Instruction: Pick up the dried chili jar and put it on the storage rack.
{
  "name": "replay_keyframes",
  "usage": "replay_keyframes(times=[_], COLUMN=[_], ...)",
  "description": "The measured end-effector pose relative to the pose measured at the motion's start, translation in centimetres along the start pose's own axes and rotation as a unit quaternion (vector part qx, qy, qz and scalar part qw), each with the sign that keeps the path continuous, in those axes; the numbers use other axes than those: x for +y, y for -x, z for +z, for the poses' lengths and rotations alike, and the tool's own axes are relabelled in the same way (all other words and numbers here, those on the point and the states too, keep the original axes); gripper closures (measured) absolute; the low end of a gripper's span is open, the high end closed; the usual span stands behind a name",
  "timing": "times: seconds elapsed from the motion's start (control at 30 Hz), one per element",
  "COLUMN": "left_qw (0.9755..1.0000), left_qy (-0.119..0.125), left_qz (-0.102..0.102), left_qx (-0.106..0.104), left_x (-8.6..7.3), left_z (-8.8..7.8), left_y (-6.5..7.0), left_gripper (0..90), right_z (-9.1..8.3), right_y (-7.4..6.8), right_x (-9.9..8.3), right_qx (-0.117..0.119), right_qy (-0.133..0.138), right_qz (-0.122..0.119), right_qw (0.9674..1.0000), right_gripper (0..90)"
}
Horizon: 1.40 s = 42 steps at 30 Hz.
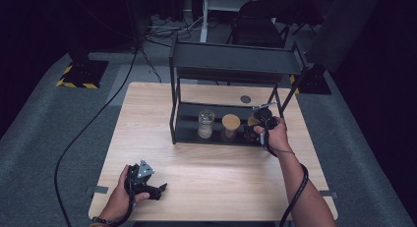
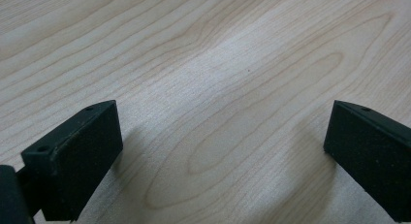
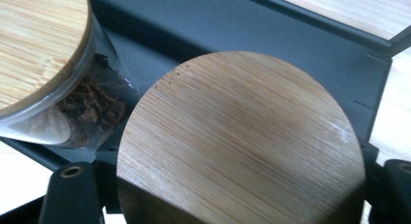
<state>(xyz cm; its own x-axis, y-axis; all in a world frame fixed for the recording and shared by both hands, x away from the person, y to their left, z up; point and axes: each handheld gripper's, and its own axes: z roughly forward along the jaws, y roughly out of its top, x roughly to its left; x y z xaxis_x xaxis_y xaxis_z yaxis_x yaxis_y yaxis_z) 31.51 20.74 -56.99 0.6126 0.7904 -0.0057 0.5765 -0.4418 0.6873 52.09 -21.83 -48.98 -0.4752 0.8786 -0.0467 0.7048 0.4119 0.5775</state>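
Nearest, the left gripper (image 1: 147, 184) rests on the wooden counter (image 1: 221, 168) with its jaws wide and nothing between them. Farther off, the right gripper (image 1: 258, 123) clamps its jaws on a bamboo-lidded jar (image 3: 241, 141) on the black rack (image 1: 187, 126) lower shelf, just beside a second lidded jar (image 1: 230, 126) and an uncovered glass jar (image 1: 205, 124).

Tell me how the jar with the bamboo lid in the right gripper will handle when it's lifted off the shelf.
The jar is probably rigid and breakable, since its neighbour has clear glass walls. The right gripper seems closed around the round body, so it may slip or turn. The flat lid may only sit loosely, so keep it upright.
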Motion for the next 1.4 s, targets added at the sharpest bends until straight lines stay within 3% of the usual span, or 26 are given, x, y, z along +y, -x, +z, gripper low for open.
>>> replay_keyframes(times=[0.4, 0.8, 1.1, 1.4], left_qw=[1.0000, 1.0000, 1.0000, 1.0000], left_qy=[0.000, 0.000, 0.000, 0.000], left_qz=[0.000, 0.000, 0.000, 0.000], left_qx=[0.000, 0.000, 0.000, 0.000], left_x=[0.00, 0.00, 0.00, 0.00], left_z=[0.00, 0.00, 0.00, 0.00], left_y=[0.00, 0.00, 0.00, 0.00], left_gripper=[0.0, 0.0, 0.0, 0.0], right_z=[0.17, 0.11, 0.36, 0.28], right_y=[0.28, 0.36, 0.39, 0.37], right_x=[-0.04, 0.02, -0.05, -0.09], right_qx=[0.007, 0.007, 0.003, 0.005], right_qy=[-0.002, -0.012, -0.021, -0.021], right_qz=[0.007, -0.004, -0.014, -0.023], right_qw=[1.0000, 0.9999, 0.9997, 0.9995], right_gripper=[23.6, 21.9, 17.6, 7.7])
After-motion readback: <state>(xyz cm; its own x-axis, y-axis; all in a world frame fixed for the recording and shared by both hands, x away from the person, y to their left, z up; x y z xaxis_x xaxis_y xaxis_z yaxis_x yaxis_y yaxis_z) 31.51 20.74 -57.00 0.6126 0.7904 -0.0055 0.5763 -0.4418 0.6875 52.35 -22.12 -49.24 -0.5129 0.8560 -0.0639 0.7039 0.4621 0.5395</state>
